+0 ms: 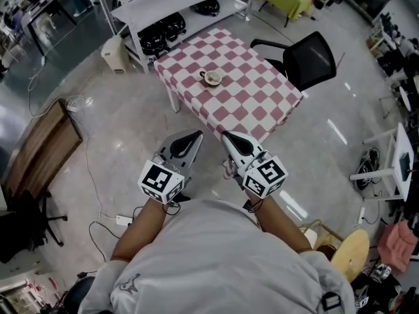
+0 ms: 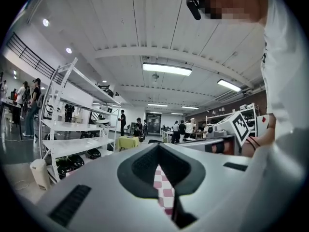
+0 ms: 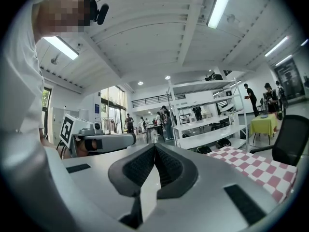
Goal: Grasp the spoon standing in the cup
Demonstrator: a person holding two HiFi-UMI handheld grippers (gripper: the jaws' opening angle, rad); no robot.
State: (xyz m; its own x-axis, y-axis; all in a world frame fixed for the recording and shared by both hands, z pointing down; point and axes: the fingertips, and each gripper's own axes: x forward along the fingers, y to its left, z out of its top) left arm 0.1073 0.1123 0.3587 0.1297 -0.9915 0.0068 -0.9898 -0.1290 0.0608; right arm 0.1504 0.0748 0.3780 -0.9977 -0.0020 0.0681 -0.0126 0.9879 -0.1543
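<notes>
Where it sits on the checked table (image 1: 256, 104), the cup (image 1: 211, 78) looks pale.

A cup (image 1: 211, 78) sits on the checkered counter (image 1: 262, 106); the left tool (image 1: 195, 136) and right tool (image 1: 227, 136) hover over the floor (image 1: 124, 136), near it.

- Table (image 1: 262, 103): rect., covered w/ red-white check cloth hanging over the edges; stands on glossy grey floor (image 1: 124, 136).
- On cloth: one pale cup (image 1: 212, 78), upright, near the middle, a bit twd left edge; contents too small to tell.
- Also on floor: black chair (image 1: 304, 57) just beside table's right side, white shelf rack (image 1: 177, 5) just behind its far end.
</notes>
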